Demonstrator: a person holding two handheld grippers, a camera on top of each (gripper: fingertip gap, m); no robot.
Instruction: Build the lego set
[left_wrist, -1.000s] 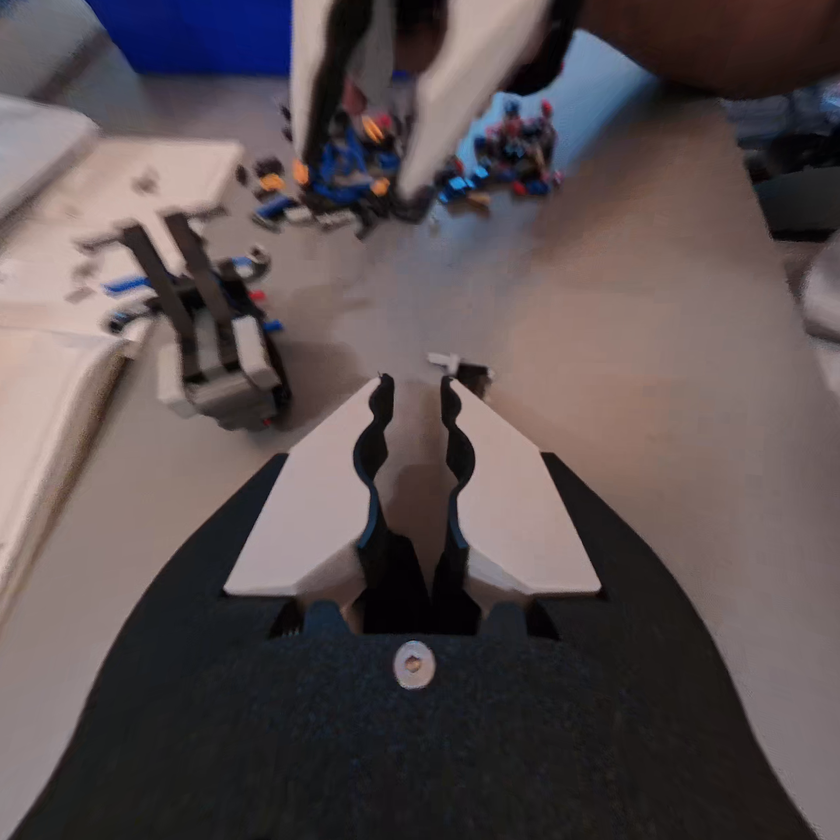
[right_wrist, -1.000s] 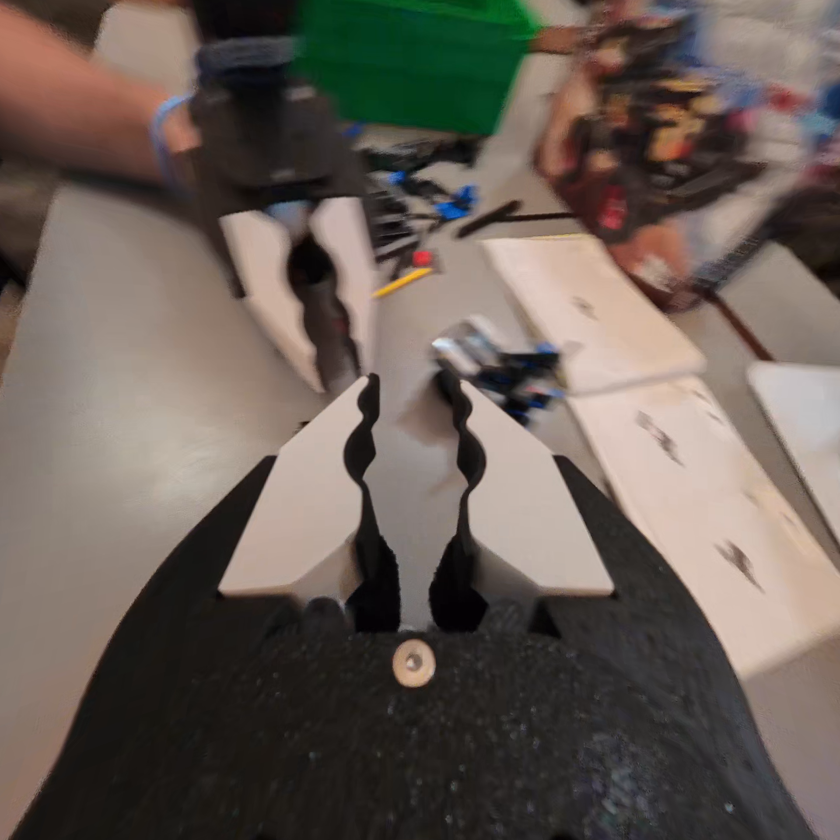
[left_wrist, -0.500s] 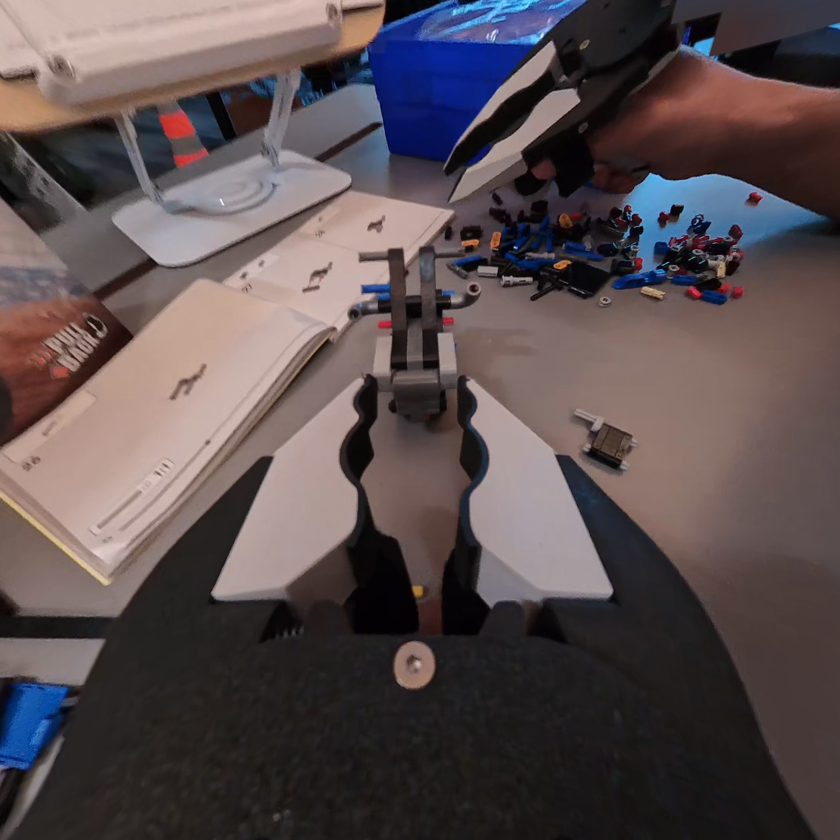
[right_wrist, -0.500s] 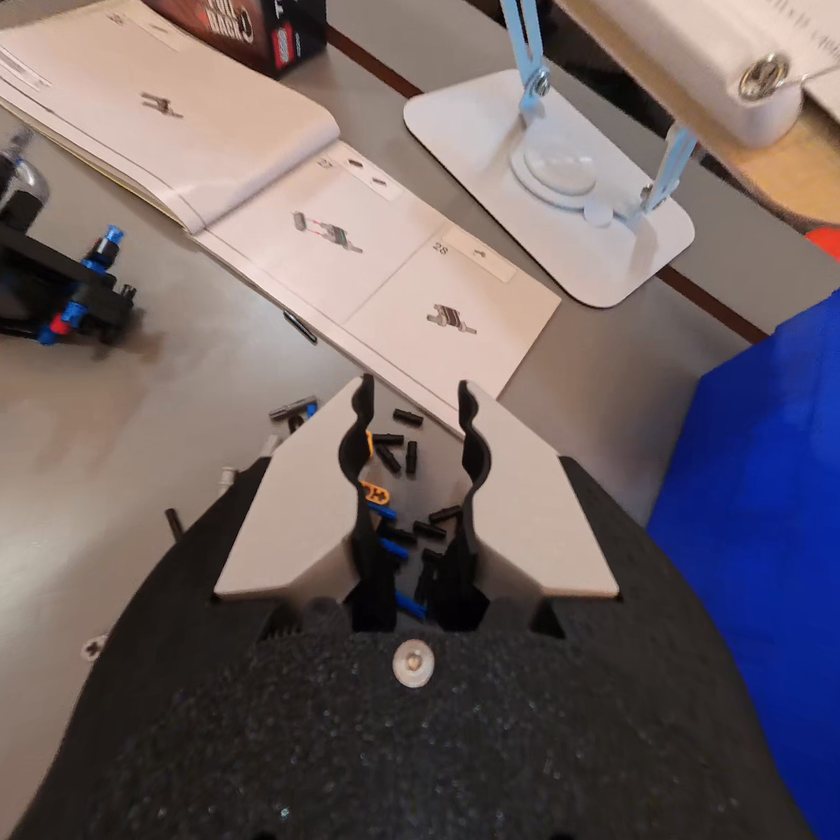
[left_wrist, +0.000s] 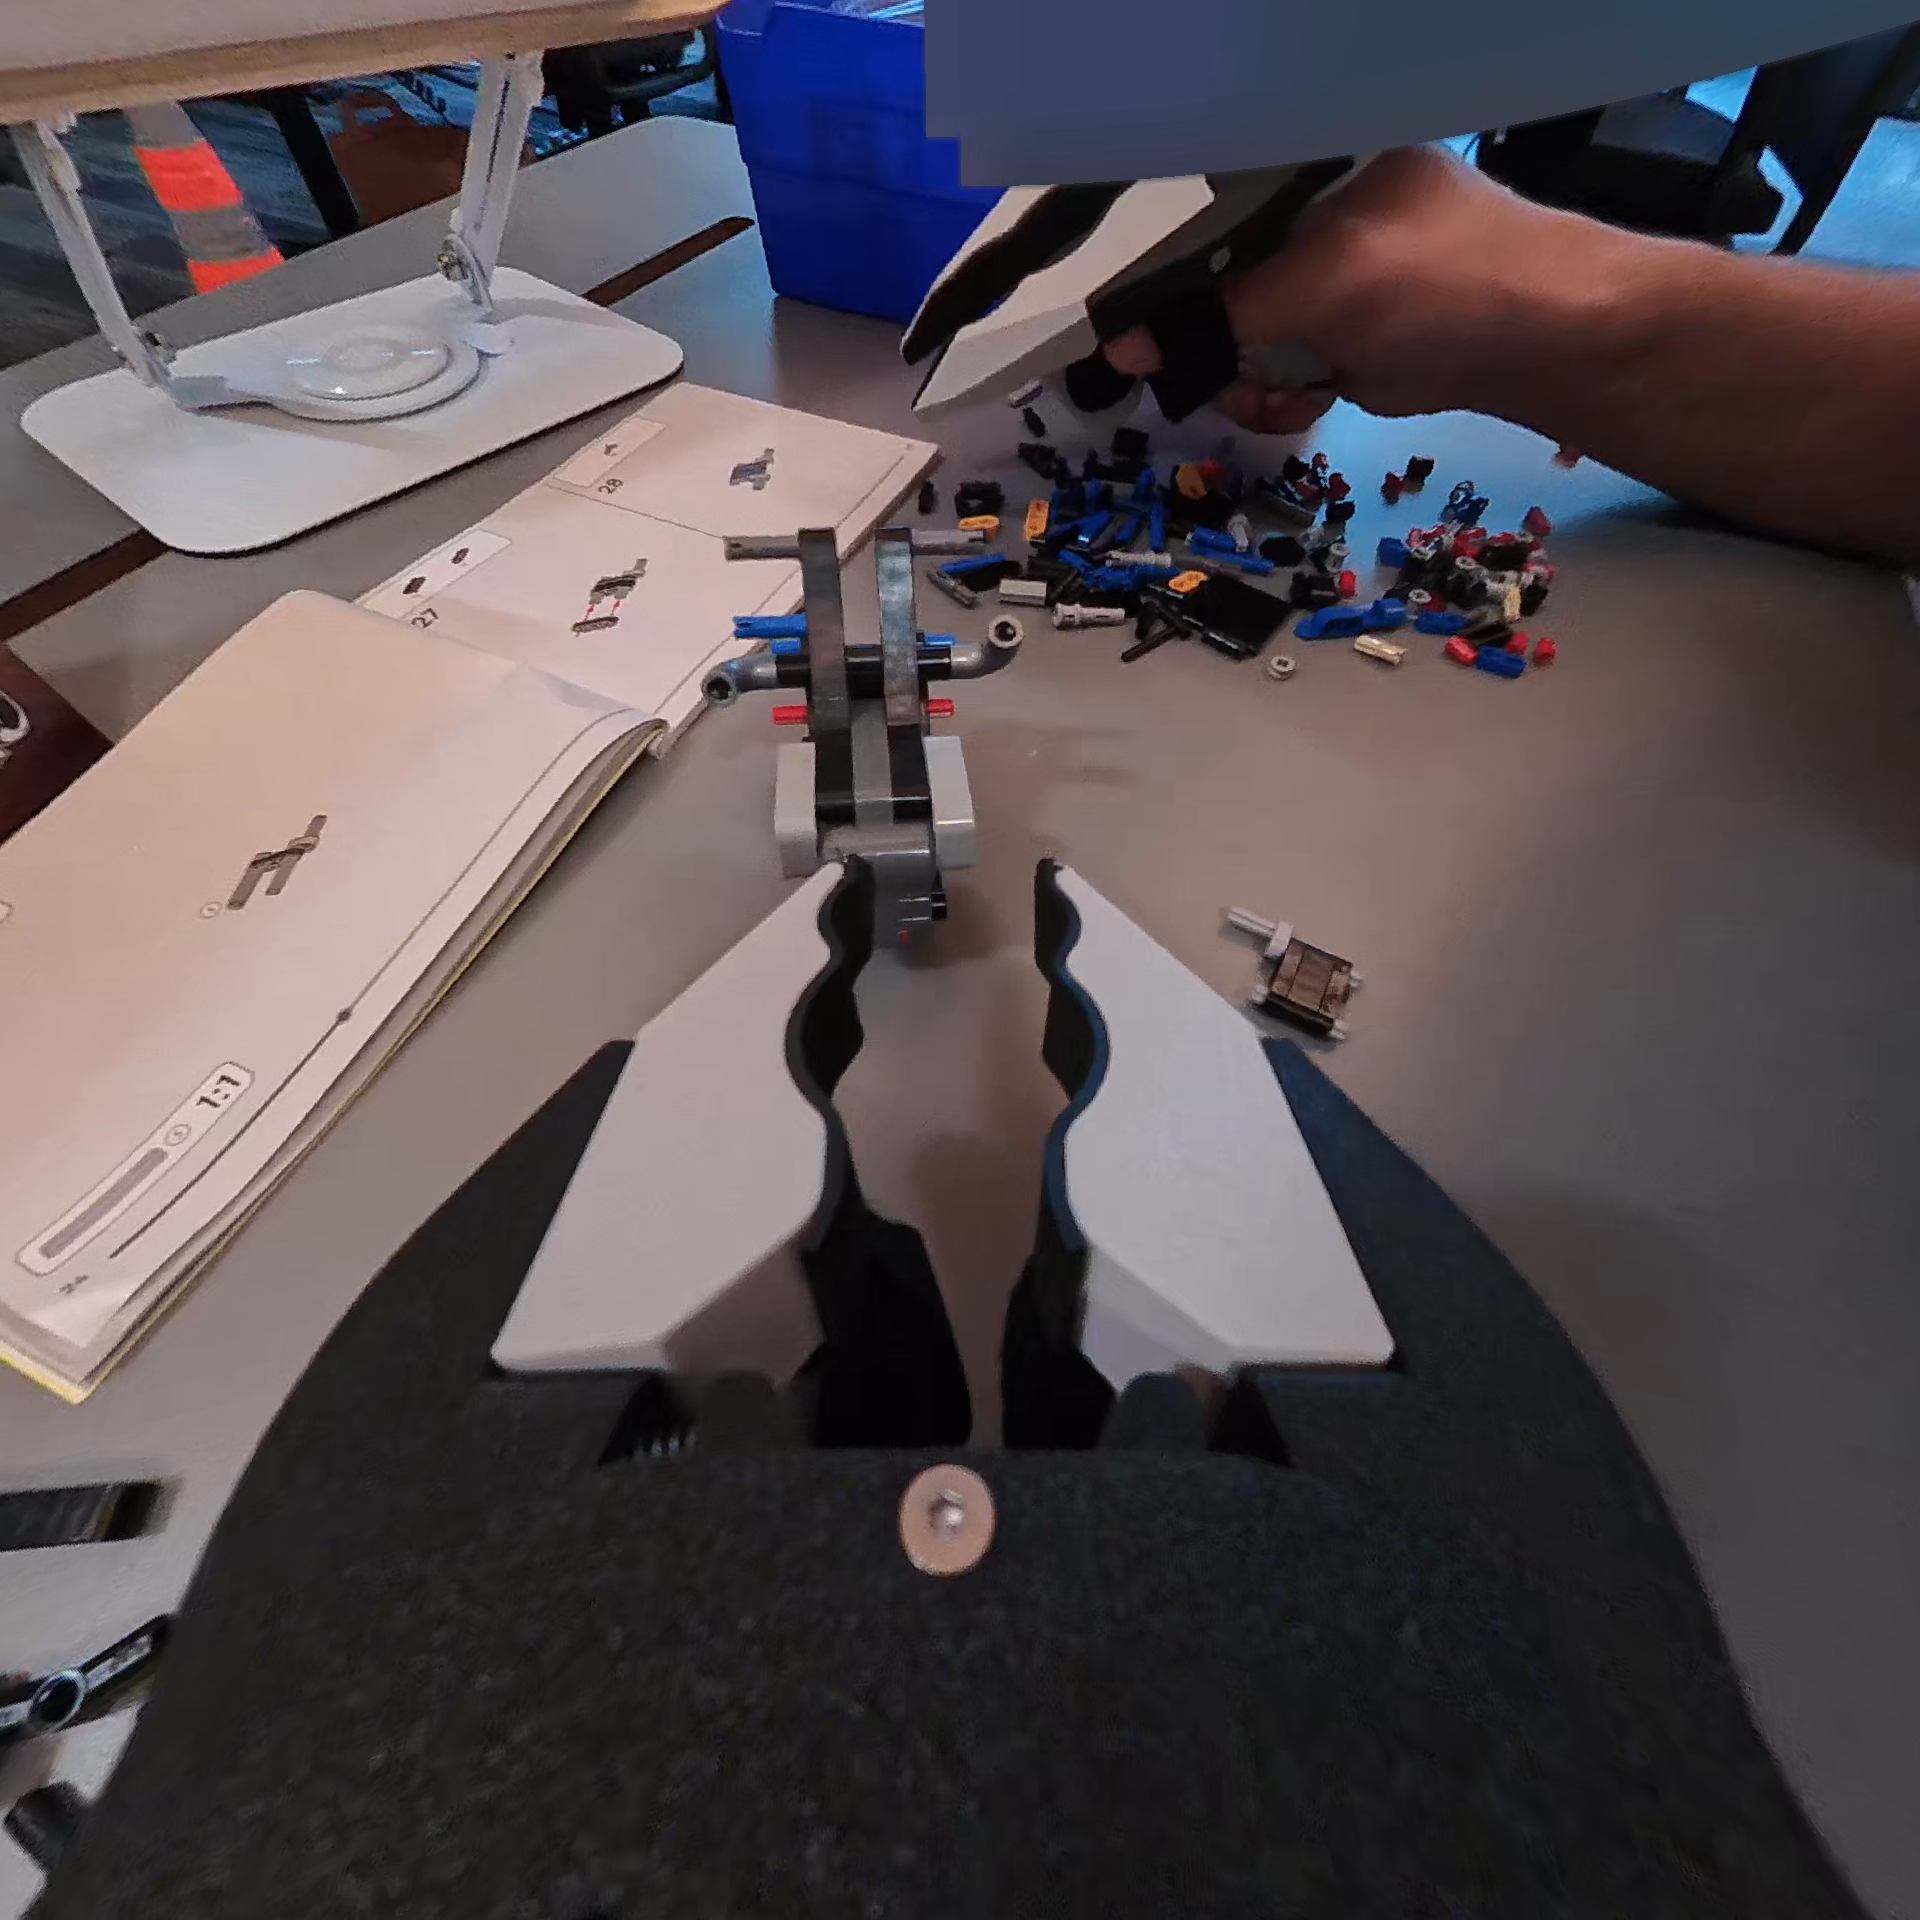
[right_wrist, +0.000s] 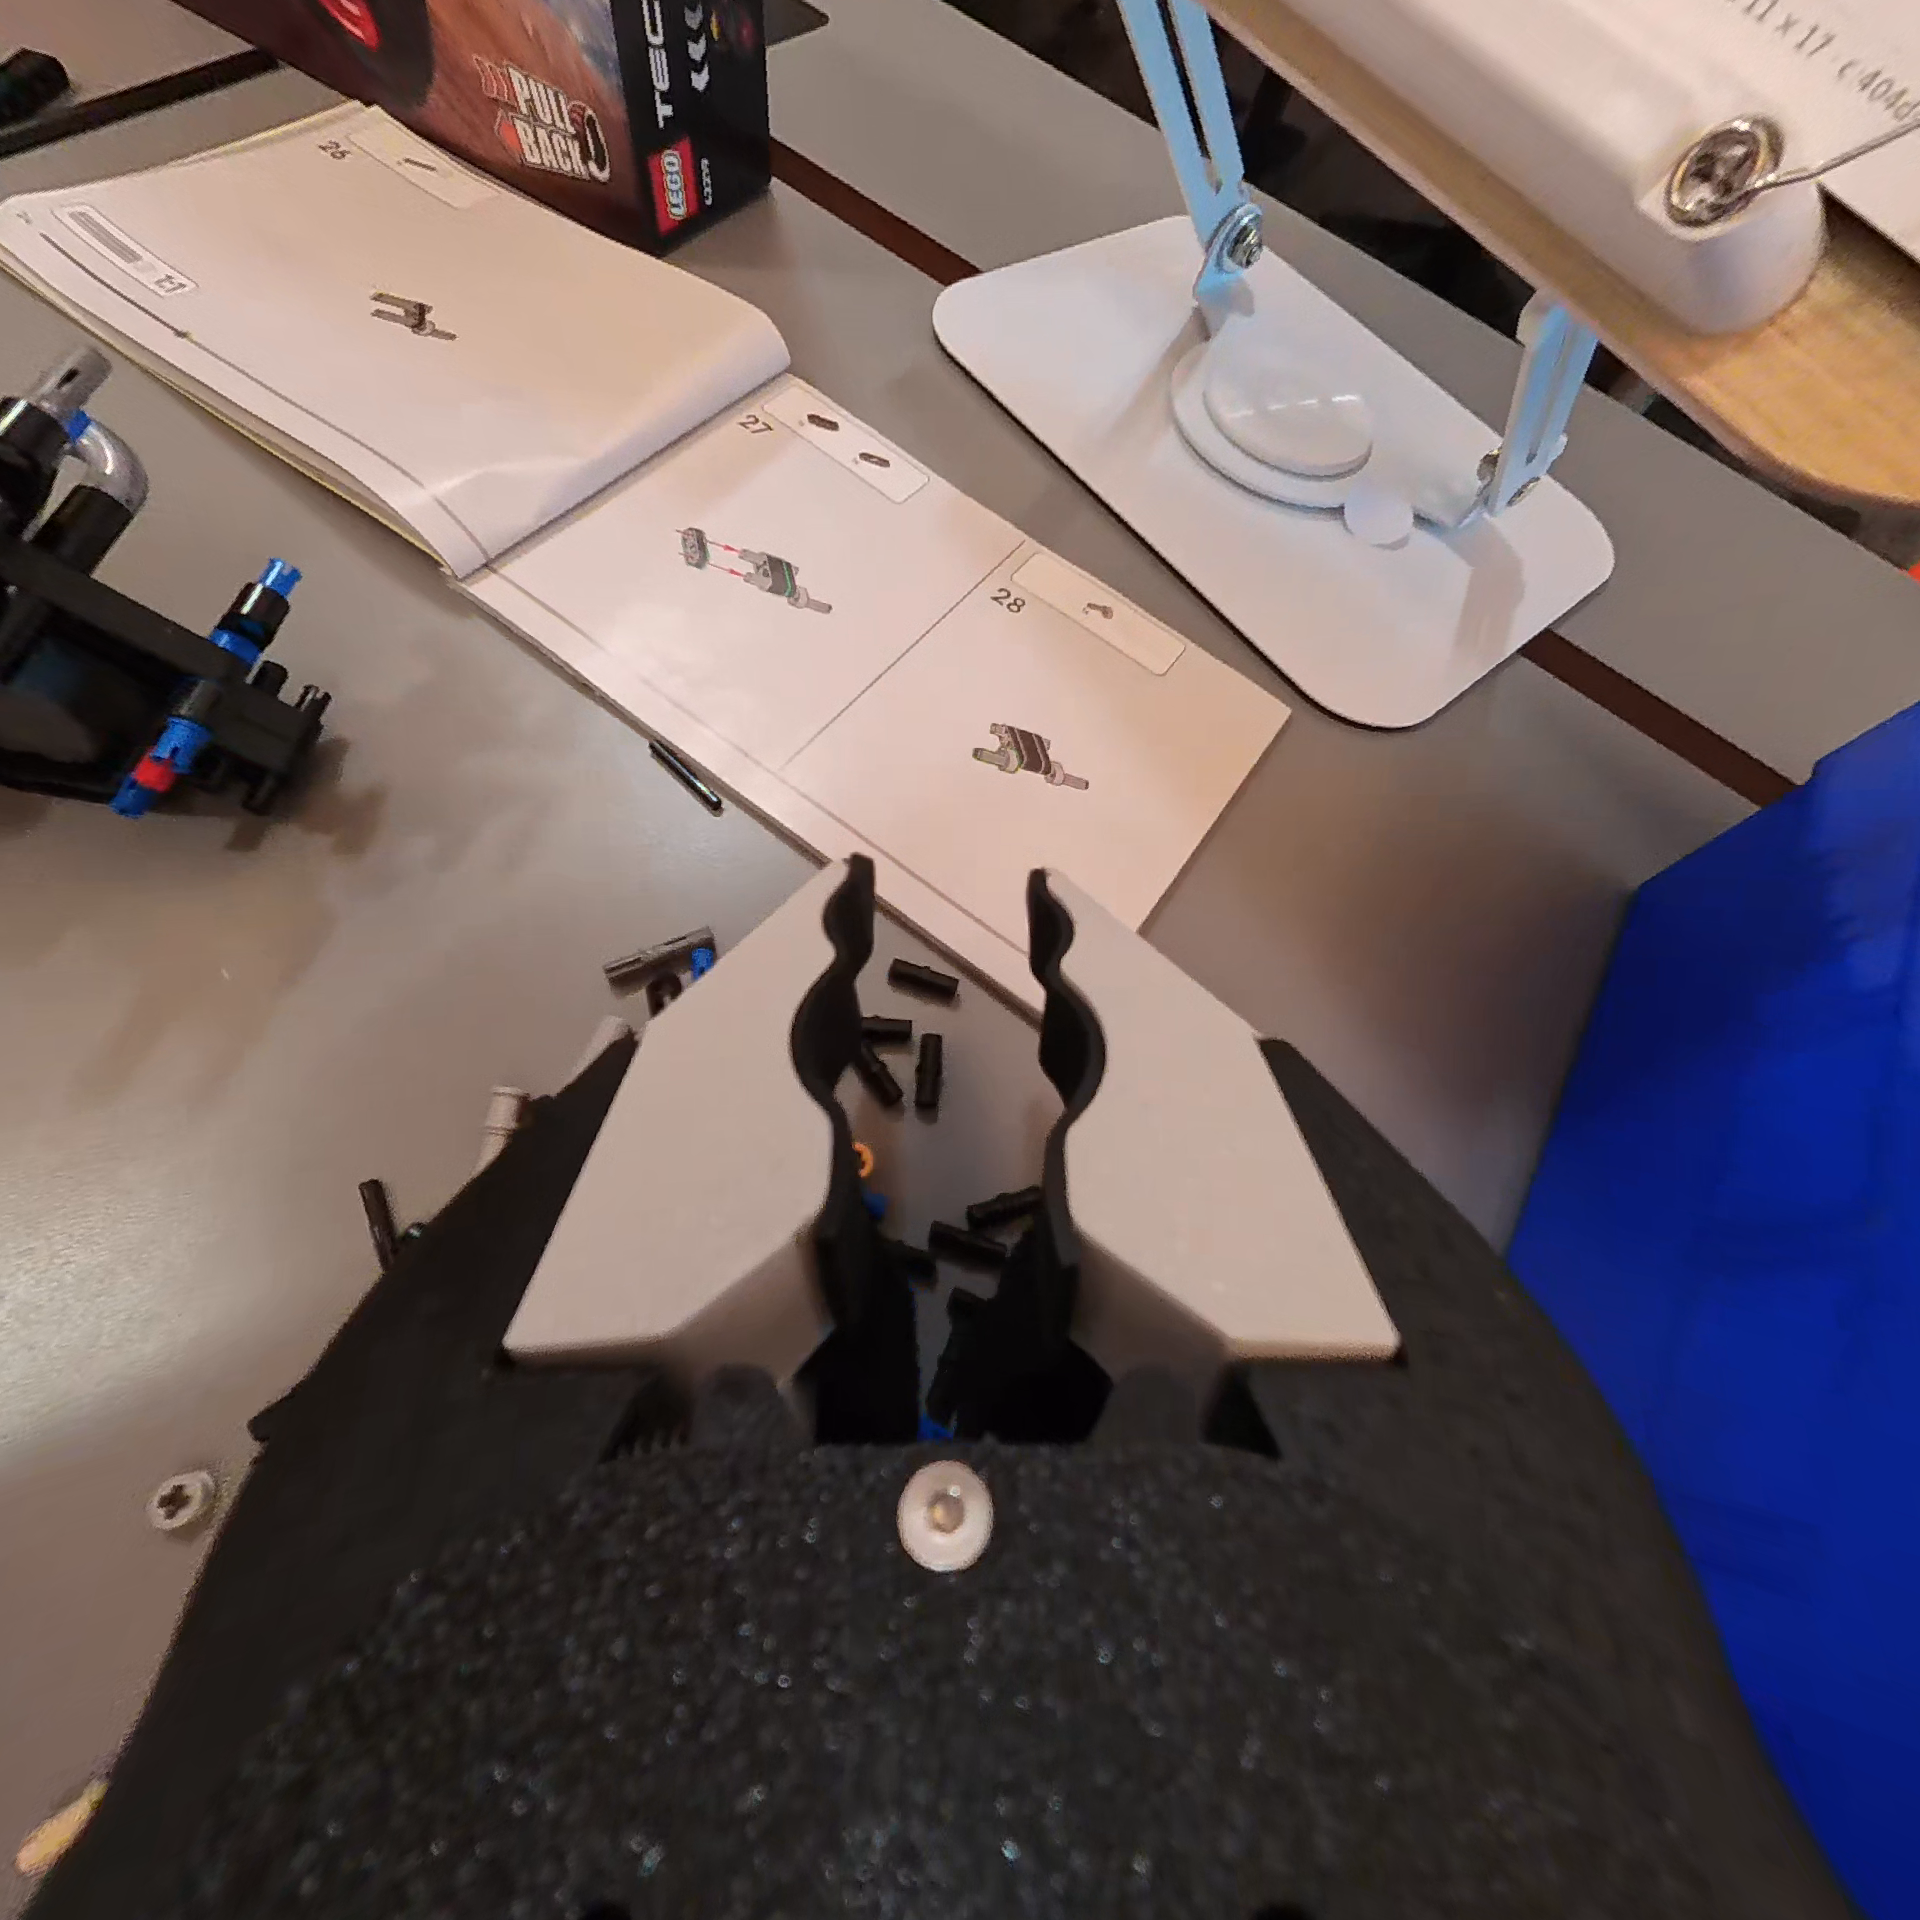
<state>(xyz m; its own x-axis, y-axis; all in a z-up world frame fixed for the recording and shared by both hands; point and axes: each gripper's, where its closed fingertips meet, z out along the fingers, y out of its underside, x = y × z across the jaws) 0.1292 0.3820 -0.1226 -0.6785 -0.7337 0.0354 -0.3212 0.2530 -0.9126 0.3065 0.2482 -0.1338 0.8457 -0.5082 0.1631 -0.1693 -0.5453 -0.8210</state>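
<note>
In the left wrist view, a partly built grey-and-black lego assembly (left_wrist: 868, 748) with blue and red pins stands on the grey table. My left gripper (left_wrist: 945, 873) is open and empty, and its left fingertip is right at the assembly's near end. A small grey sub-assembly (left_wrist: 1299, 977) lies to the right. My right gripper (left_wrist: 1049, 301) hovers, open, over the far edge of a pile of loose parts (left_wrist: 1247, 561). In the right wrist view, the right gripper (right_wrist: 948, 873) is open and empty above scattered black pins (right_wrist: 894, 1039). The assembly (right_wrist: 125, 675) shows at the left.
An open instruction booklet (left_wrist: 312, 883) lies left of the assembly; it also shows in the right wrist view (right_wrist: 883, 644). A white stand base (right_wrist: 1299, 468), a lego box (right_wrist: 582, 114) and a blue bin (right_wrist: 1714, 1247) sit behind and to the right. Tip to tip, the grippers are about 25 cm apart.
My left gripper has opened wider and shifted right, so the assembly now sits by its left fingertip. My right gripper has come lower over the loose parts.
</note>
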